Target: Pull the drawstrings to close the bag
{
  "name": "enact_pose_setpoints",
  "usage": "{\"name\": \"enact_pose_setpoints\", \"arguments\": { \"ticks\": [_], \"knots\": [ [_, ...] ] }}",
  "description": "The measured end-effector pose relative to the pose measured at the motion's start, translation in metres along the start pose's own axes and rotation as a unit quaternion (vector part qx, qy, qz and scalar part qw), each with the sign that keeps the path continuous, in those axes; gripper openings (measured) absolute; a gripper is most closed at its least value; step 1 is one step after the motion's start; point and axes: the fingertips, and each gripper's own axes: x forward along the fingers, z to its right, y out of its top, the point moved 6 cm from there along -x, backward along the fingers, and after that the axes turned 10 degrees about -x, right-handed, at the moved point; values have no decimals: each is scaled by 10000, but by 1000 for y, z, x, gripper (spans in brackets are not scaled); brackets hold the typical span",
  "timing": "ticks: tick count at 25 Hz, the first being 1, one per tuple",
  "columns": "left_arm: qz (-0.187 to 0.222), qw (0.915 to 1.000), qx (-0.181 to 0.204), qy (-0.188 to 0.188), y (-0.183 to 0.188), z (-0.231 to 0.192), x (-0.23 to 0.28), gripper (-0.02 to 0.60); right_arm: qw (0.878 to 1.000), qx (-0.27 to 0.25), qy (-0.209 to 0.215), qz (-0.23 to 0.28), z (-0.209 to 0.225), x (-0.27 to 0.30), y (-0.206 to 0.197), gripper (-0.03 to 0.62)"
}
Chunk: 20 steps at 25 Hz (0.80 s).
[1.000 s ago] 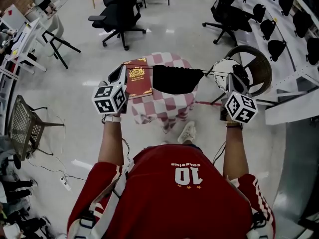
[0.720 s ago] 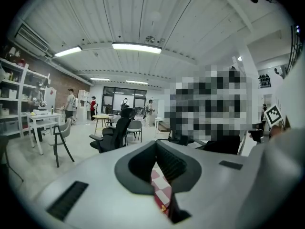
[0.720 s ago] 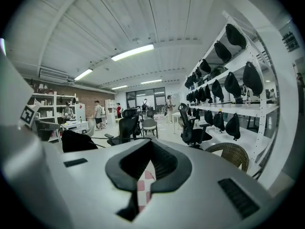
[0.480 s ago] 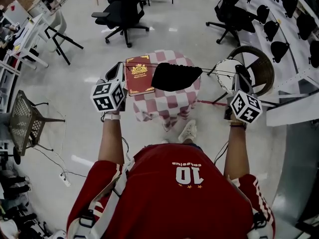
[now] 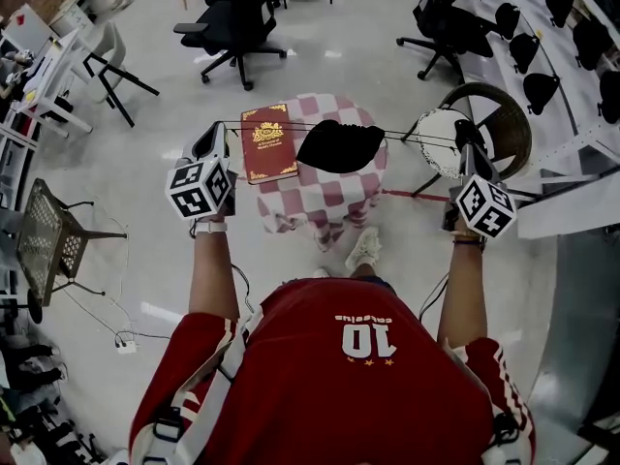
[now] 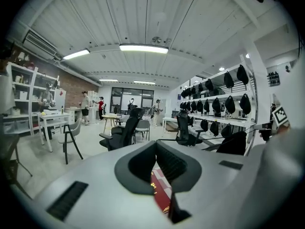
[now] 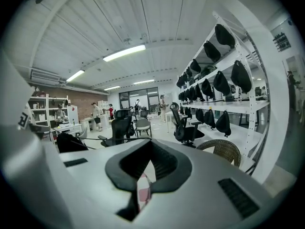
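Observation:
A black drawstring bag (image 5: 339,145) hangs over a small table with a red-and-white checked cloth (image 5: 334,194). Thin drawstrings (image 5: 417,137) run taut from both its sides. My left gripper (image 5: 221,130) is shut on the left string end, well left of the bag. At the far right, my right gripper (image 5: 463,132) is shut on the other end. The left gripper view shows the closed left gripper (image 6: 156,146) with the bag (image 6: 233,144) off to the right. In the right gripper view the right gripper (image 7: 151,147) is closed and the bag (image 7: 69,142) sits left.
A dark red book (image 5: 268,141) lies on the table's left part. A wicker chair (image 5: 504,124) with a white cushion (image 5: 438,143) stands right of the table. Black office chairs (image 5: 232,22) stand beyond it, a mesh chair (image 5: 44,235) at the left, shelving (image 5: 572,37) at the right.
Both grippers have moved further apart, left one leftward and right one rightward. The bag's mouth has bunched up narrower between the taut strings.

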Motion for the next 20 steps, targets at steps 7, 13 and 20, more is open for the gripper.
{"name": "enact_pose_setpoints", "arguments": {
  "ticks": [7,13,20],
  "knots": [
    [-43,9999,-64,81,-4,-9,-1,9,9999,70,-138,-48,16,-6,-5,14],
    [-116,9995,-161,261,-7,-13,9,11,9998,68,-93,-167,20,10,-6,14],
    [-516,9972,-489,231,-25,-23,30,9,9994,40,229,-250,11,55,-4,12]
  ]
}}
